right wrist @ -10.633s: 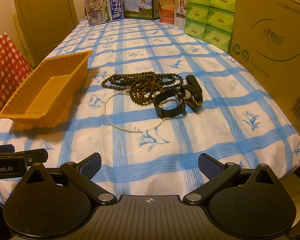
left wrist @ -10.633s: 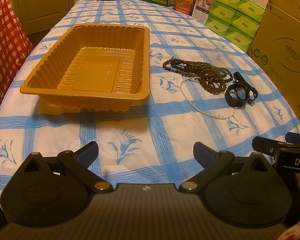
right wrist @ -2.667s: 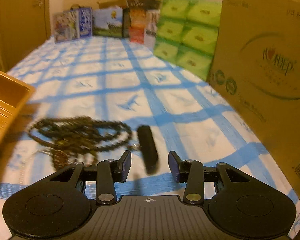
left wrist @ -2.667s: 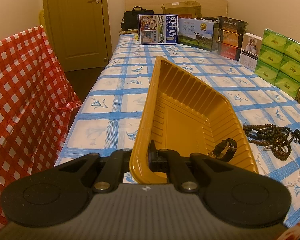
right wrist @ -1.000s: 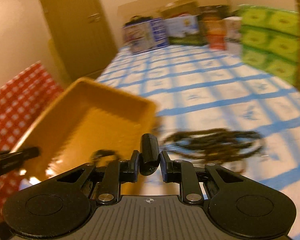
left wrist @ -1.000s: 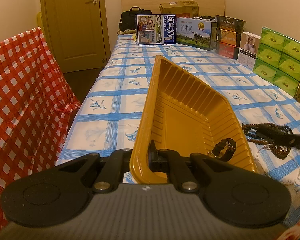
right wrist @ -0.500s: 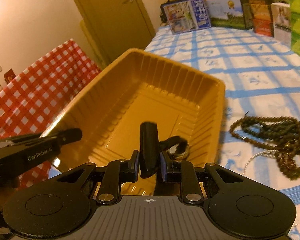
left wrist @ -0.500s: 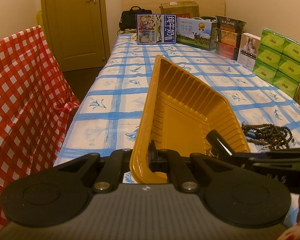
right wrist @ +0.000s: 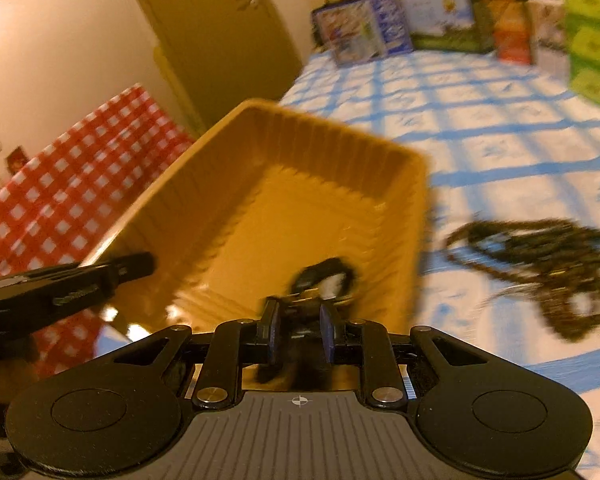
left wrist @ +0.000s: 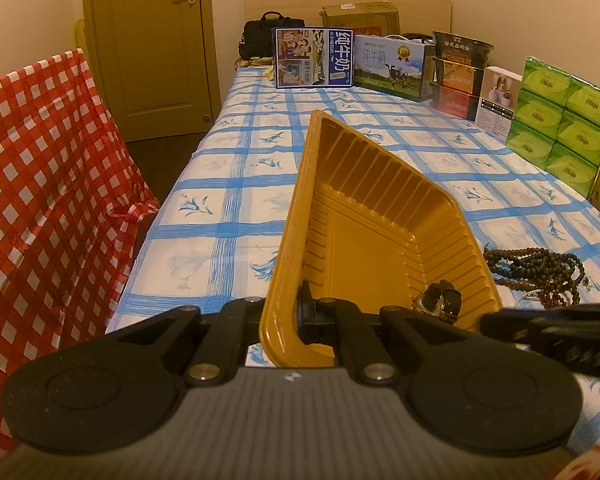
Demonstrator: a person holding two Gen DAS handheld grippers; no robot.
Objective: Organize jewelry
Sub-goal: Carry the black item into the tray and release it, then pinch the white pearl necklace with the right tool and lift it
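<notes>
My left gripper (left wrist: pixel 300 312) is shut on the near rim of the orange plastic tray (left wrist: pixel 364 216), holding it tilted. A black watch (left wrist: pixel 440 300) lies in the tray's near right corner. My right gripper (right wrist: pixel 300 338) hovers over the tray's near wall (right wrist: pixel 400 248); its blue pads stand a little apart. Blurred black pieces (right wrist: pixel 324 280) lie in the tray just beyond the pads, and a dark blur hangs below them. The brown bead necklace (left wrist: pixel 540 268) and a white pearl strand lie on the cloth right of the tray. The beads also show in the right wrist view (right wrist: pixel 540 256).
The blue-checked tablecloth (left wrist: pixel 260 184) covers the table. Milk cartons (left wrist: pixel 314 58), snack boxes and green tissue packs (left wrist: pixel 556 124) line the back and right. A red-checked cloth (left wrist: pixel 40 184) hangs at the left. A wooden door (left wrist: pixel 152 40) stands behind.
My right gripper has pulled back from over the tray and its pads have parted; the black strap piece it gripped no longer stands between them. My left gripper still holds the tray rim.
</notes>
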